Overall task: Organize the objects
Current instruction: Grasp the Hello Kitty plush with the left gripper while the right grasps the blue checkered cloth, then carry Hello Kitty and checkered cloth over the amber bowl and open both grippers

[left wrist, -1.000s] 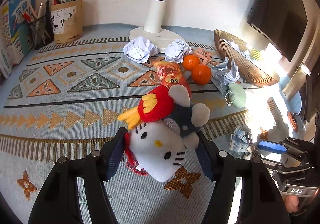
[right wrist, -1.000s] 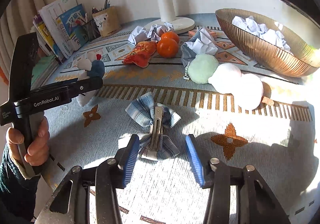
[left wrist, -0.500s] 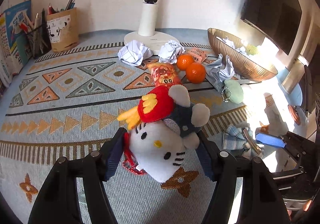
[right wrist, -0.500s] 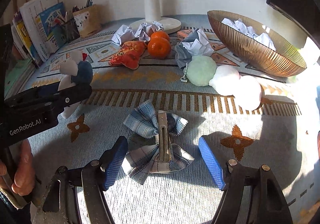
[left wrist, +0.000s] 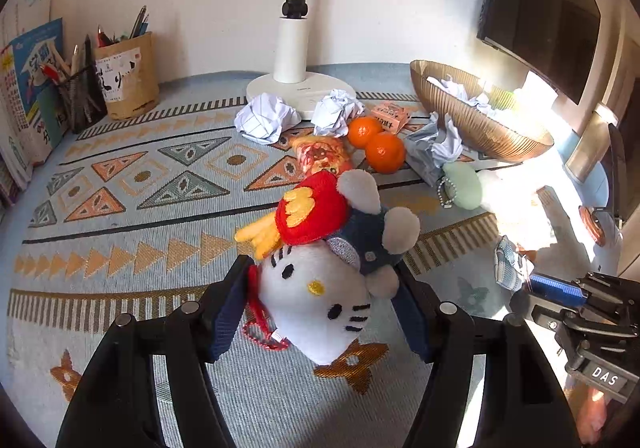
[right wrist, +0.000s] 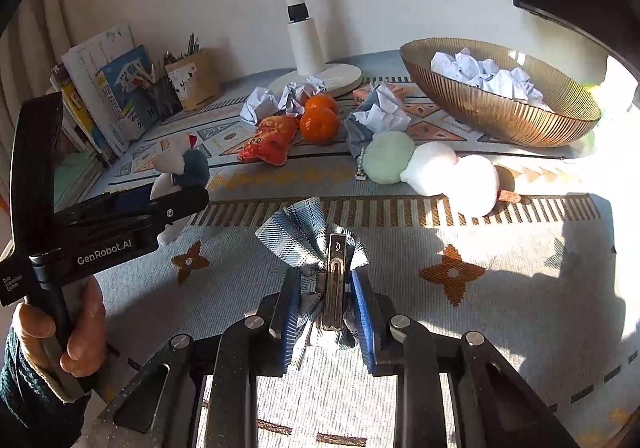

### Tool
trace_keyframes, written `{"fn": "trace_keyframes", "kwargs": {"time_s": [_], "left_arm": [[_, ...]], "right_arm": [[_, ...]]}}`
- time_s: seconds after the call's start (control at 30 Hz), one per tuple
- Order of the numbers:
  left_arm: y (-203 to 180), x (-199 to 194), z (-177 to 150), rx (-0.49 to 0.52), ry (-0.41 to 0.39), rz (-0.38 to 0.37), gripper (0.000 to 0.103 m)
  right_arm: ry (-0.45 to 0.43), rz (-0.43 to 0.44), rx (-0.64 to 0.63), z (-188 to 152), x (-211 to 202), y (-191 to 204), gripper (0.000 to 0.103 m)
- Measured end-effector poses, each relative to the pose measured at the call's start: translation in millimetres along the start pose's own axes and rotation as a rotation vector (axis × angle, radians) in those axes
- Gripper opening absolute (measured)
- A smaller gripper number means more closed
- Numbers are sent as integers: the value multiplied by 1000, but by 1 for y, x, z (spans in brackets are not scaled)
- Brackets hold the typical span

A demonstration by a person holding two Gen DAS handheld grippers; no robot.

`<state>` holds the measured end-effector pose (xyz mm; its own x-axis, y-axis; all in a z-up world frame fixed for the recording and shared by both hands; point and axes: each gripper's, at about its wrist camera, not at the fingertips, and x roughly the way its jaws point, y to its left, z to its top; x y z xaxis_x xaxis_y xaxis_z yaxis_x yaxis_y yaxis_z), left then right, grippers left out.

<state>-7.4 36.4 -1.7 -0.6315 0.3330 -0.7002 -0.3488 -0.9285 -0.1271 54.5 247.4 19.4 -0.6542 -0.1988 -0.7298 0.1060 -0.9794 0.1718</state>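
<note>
Right gripper [right wrist: 326, 312]: blue pads pressed together on a plaid bow hair clip [right wrist: 316, 248]. The clip's metal bar runs lengthwise straight away from the camera; the fabric loops fan out beyond the fingertips, over the patterned tablecloth [right wrist: 500, 308].

Left gripper [left wrist: 324, 308]: jaws clamped on the head of a white cat plush [left wrist: 320, 300]. Its body points up and away, toward the far right, with a red-and-yellow piece at the far end. A person's hand [right wrist: 60, 332] grips the handle.

Open cloth lies to the right of the clip, partly in shadow. Beyond it, a row of three plush balls [right wrist: 432, 168], green then two white, touching. Farther: snack packet [right wrist: 270, 138], two oranges [right wrist: 320, 118], crumpled paper [right wrist: 380, 112]. Far right, a ribbed amber bowl [right wrist: 492, 108] holding paper balls. At the wall: lamp base [right wrist: 320, 74], pen holder [right wrist: 194, 78], books [right wrist: 108, 84].
</note>
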Motion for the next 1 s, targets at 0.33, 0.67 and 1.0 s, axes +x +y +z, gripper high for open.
{"fn": "trace_keyframes", "kwargs": {"time_s": [0.33,0.67,1.0], "left_arm": [[-93,-35,129,169,-213,-172,65],[-159,81,189,144,-104,-175,67],[-145,120,170,82,-2,-204,97]], "right_arm": [[-332,-204,143,90,-112,-83,25],[-300,-398,224,152,-63,-148,25],[-269,-392,205,139,-27,-174,65]]}}
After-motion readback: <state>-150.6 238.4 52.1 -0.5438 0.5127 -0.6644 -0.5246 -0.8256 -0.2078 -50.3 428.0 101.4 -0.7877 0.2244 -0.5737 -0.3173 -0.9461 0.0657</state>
